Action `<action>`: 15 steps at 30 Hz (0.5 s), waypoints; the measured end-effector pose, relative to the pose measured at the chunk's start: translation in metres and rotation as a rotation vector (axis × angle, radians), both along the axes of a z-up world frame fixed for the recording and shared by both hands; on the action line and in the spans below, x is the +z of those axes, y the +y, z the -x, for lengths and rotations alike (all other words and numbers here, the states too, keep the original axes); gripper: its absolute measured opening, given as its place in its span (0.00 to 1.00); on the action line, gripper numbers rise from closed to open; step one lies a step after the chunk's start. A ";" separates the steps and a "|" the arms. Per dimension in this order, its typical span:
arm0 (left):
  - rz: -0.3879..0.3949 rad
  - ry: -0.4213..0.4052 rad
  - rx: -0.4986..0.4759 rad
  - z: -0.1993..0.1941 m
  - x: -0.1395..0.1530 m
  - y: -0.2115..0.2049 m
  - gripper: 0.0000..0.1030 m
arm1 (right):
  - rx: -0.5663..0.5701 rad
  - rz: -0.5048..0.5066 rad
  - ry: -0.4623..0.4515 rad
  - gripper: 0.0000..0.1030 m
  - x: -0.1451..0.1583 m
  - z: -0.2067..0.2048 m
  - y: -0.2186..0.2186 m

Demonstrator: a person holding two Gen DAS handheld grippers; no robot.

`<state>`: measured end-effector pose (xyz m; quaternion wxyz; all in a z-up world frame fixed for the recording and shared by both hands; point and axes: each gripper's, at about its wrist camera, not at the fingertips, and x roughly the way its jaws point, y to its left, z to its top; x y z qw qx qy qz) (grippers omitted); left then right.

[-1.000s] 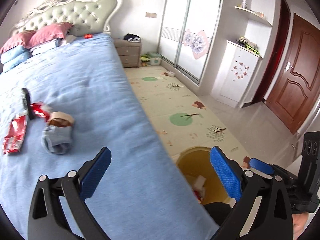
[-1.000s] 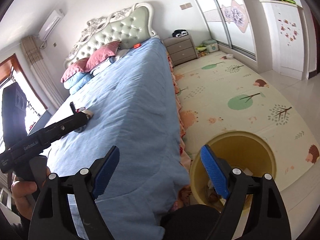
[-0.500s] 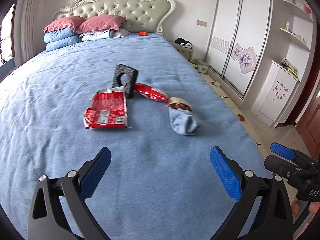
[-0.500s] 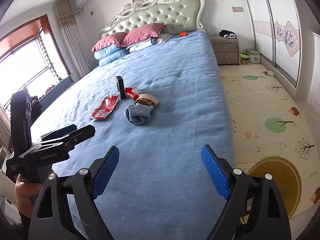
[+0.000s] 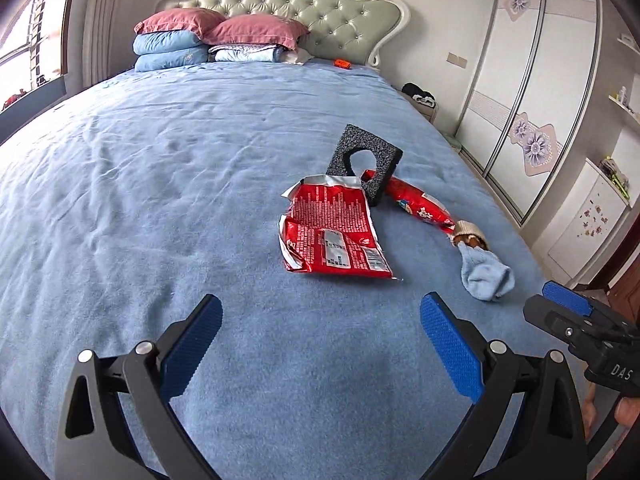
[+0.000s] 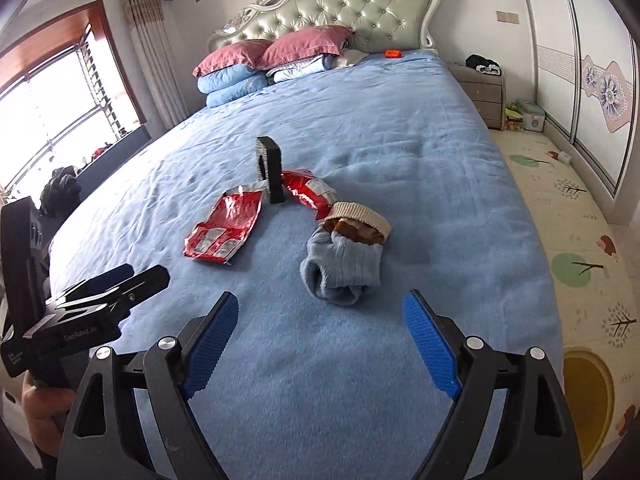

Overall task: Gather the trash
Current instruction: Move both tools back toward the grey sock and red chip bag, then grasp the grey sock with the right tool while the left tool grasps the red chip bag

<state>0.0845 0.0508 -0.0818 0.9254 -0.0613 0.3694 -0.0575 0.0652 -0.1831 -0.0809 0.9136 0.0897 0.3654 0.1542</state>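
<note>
On the blue bed (image 5: 160, 208) lie a flat red wrapper (image 5: 334, 236), a second crumpled red wrapper (image 5: 420, 205), a black foam block with a hole (image 5: 365, 163) standing on them, and a light blue sock with a beige cuff (image 5: 482, 270). The same items show in the right wrist view: flat wrapper (image 6: 224, 230), foam block (image 6: 271, 168), sock (image 6: 344, 260). My left gripper (image 5: 320, 344) is open and empty, short of the flat wrapper. My right gripper (image 6: 320, 340) is open and empty, just short of the sock.
A yellow trash bin (image 6: 586, 396) stands on the patterned floor mat (image 6: 576, 220) right of the bed. Pillows (image 5: 224, 40) and a tufted headboard (image 5: 320, 12) are at the far end. A nightstand (image 6: 482, 88) and a wardrobe (image 5: 532, 92) stand to the right.
Both grippers swung left from over the yellow bin to face the bed, and have come closer to the wrappers and sock. Both stayed open and empty.
</note>
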 end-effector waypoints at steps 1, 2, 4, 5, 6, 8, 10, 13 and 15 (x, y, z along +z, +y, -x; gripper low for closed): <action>0.000 0.008 0.001 -0.006 -0.002 0.001 0.96 | -0.023 0.010 0.007 0.84 -0.002 -0.008 0.001; 0.001 0.017 0.001 -0.012 -0.003 0.000 0.96 | -0.033 0.013 0.017 0.84 -0.004 -0.016 0.002; 0.009 0.040 -0.005 -0.023 -0.007 0.001 0.96 | -0.048 0.012 0.053 0.84 -0.010 -0.032 0.002; 0.008 0.051 -0.005 -0.029 -0.008 0.000 0.96 | -0.054 0.006 0.069 0.84 -0.013 -0.041 0.003; 0.008 0.060 -0.005 -0.033 -0.010 0.000 0.96 | -0.056 0.000 0.091 0.83 -0.017 -0.048 0.003; 0.000 0.073 -0.011 -0.042 -0.012 -0.001 0.96 | -0.060 -0.018 0.139 0.79 -0.026 -0.060 0.003; -0.011 0.084 -0.026 -0.049 -0.013 -0.005 0.96 | -0.072 -0.028 0.174 0.76 -0.033 -0.069 0.001; -0.029 0.091 -0.043 -0.055 -0.014 -0.011 0.96 | -0.068 -0.034 0.158 0.52 -0.033 -0.070 -0.001; -0.040 0.099 -0.049 -0.061 -0.015 -0.015 0.96 | -0.027 -0.058 0.154 0.35 -0.032 -0.069 0.000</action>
